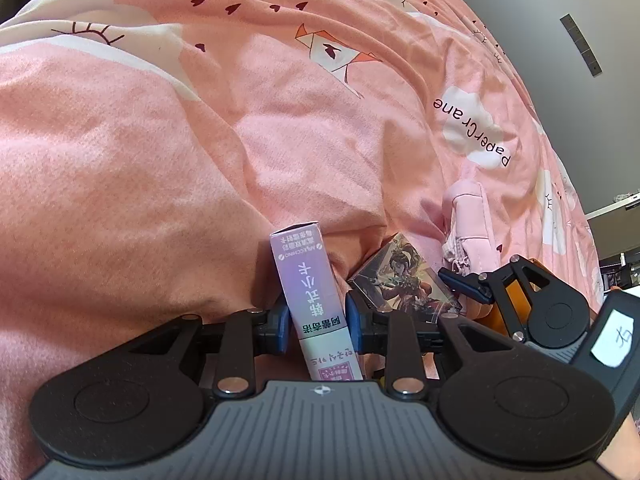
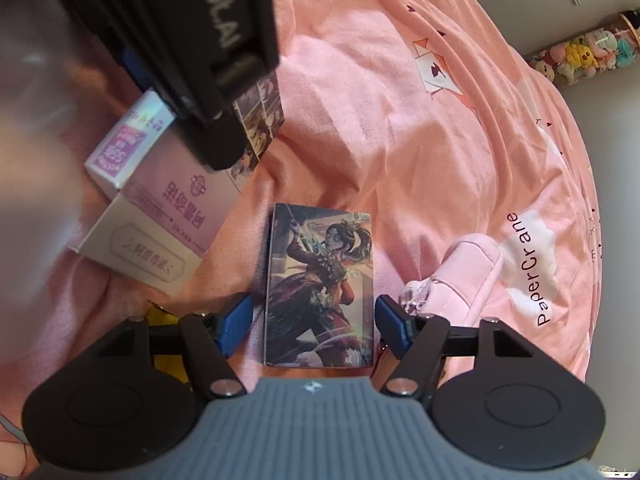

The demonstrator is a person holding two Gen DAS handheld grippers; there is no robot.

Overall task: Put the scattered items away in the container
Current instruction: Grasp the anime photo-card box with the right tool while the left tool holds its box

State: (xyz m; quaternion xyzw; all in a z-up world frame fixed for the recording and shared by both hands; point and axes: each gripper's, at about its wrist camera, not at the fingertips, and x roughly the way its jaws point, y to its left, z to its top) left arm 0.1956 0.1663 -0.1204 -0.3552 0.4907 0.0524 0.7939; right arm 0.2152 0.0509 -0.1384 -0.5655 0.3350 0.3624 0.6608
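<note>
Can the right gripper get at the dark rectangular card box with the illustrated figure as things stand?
Probably yes. The right gripper has its blue pads on either side of the dark illustrated card box, which lies flat on the pink bedsheet with gaps on both sides. Nothing lies between them; the pink pouch sits just beside the right pad.

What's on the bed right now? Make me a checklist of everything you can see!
Surface: pink bedspread, wrinkled, printed with hearts and "PaperCrane".
Job's things: purple card box between the left gripper's pads; illustrated card box lying flat; pale pink box beside it.
Container: pink pouch, to the right of the illustrated box.
Clutter: nothing seen.
Grippers: left gripper shut on the purple card box; right gripper open, straddling the illustrated card box, pads apart from it.
Cables: nothing seen.
Surroundings: plush toys in a far corner.
</note>
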